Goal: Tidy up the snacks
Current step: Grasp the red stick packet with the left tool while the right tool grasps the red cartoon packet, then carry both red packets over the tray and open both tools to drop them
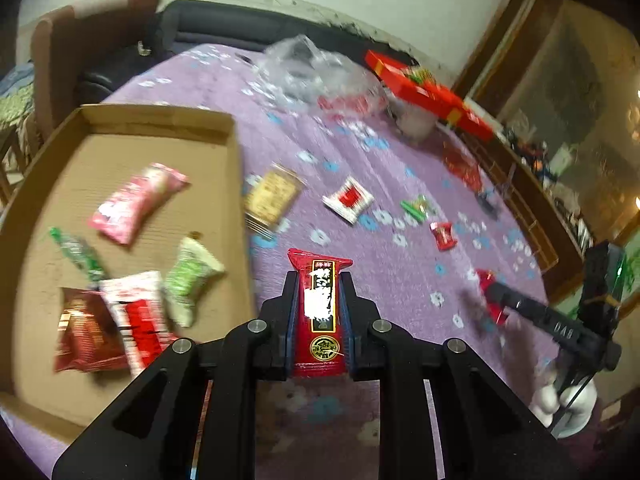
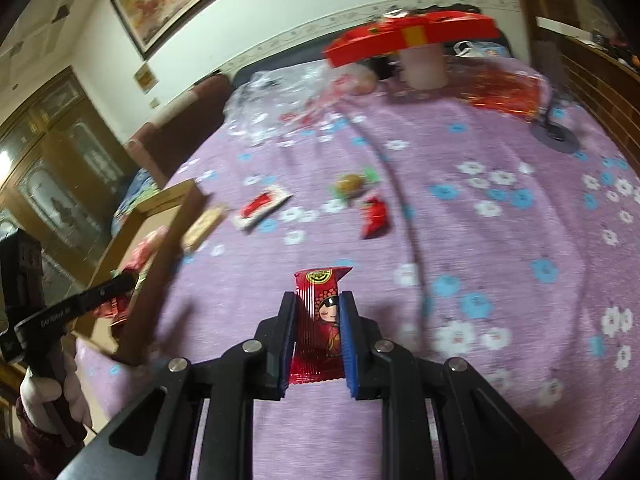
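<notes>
My left gripper is shut on a red snack packet with a black label, held above the purple floral cloth just right of the cardboard tray. The tray holds several snack packets, among them a pink one and a green-white one. My right gripper is shut on a red packet with a cartoon face; it also shows in the left wrist view. The tray lies to its left.
Loose snacks lie on the cloth: a tan packet, a red-white packet, a green candy, a small red packet. A clear plastic bag and a red box on a white cup stand at the far side.
</notes>
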A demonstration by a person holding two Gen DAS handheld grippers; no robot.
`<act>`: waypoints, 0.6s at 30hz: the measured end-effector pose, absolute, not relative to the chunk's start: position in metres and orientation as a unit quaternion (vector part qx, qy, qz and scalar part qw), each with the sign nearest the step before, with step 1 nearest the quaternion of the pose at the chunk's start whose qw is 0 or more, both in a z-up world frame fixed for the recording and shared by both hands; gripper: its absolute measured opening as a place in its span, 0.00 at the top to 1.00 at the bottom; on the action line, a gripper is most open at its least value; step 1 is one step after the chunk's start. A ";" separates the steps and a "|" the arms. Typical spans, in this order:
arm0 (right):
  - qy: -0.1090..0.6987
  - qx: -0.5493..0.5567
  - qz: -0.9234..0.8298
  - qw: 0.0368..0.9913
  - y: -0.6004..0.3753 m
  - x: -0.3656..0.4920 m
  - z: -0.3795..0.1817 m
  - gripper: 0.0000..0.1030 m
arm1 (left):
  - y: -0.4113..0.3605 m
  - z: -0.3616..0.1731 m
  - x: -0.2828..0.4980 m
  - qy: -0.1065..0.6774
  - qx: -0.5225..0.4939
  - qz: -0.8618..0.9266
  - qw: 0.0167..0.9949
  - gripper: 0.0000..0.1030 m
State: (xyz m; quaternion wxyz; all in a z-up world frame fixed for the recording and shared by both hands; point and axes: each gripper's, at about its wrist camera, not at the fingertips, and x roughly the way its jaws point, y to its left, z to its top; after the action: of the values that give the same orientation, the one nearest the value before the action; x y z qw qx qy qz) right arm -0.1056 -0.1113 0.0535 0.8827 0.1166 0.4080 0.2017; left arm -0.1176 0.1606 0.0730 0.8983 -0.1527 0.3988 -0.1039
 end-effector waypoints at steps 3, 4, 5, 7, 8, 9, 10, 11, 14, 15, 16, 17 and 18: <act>0.413 0.110 0.230 0.874 -0.086 -0.106 0.058 0.78 | 0.190 0.078 -0.126 0.382 -0.174 -0.077 0.904 0.83; 0.414 0.106 0.239 0.872 -0.076 -0.106 0.060 0.78 | 0.197 0.078 -0.127 0.379 -0.180 -0.069 0.905 0.83; 0.416 0.101 0.247 0.870 -0.067 -0.107 0.061 0.78 | 0.209 0.078 -0.130 0.375 -0.189 -0.059 0.905 0.83; 0.418 0.088 0.263 0.865 -0.045 -0.107 0.064 0.78 | 0.227 0.077 -0.135 0.370 -0.204 -0.043 0.905 0.83; 0.419 0.083 0.270 0.863 -0.036 -0.107 0.065 0.78 | 0.235 0.076 -0.138 0.368 -0.210 -0.037 0.905 0.83; 0.420 0.076 0.279 0.860 -0.025 -0.107 0.067 0.77 | 0.247 0.075 -0.141 0.364 -0.220 -0.029 0.904 0.83; 0.421 0.071 0.287 0.858 -0.014 -0.106 0.068 0.78 | 0.254 0.074 -0.143 0.362 -0.225 -0.023 0.904 0.83; 0.422 0.067 0.295 0.855 -0.004 -0.105 0.069 0.78 | 0.261 0.074 -0.146 0.360 -0.231 -0.018 0.904 0.83; 0.428 0.058 0.320 0.843 0.026 -0.103 0.073 0.78 | 0.281 0.069 -0.151 0.355 -0.247 -0.003 0.902 0.83; 0.429 0.054 0.328 0.840 0.036 -0.102 0.074 0.78 | 0.286 0.068 -0.152 0.354 -0.251 0.002 0.901 0.83; 0.431 0.050 0.334 0.837 0.046 -0.101 0.075 0.78 | 0.292 0.066 -0.153 0.352 -0.256 0.005 0.900 0.83; 0.431 0.046 0.340 0.834 0.055 -0.100 0.076 0.78 | 0.296 0.065 -0.154 0.351 -0.257 0.007 0.900 0.83; 0.432 0.041 0.346 0.832 0.065 -0.099 0.076 0.78 | 0.300 0.064 -0.154 0.351 -0.257 0.011 0.901 0.83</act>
State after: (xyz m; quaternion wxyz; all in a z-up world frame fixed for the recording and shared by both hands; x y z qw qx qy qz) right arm -0.0986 0.0651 0.0759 0.8318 0.0407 0.4324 0.3457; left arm -0.1537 0.3000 0.0639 0.9005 -0.2569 0.3507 0.0106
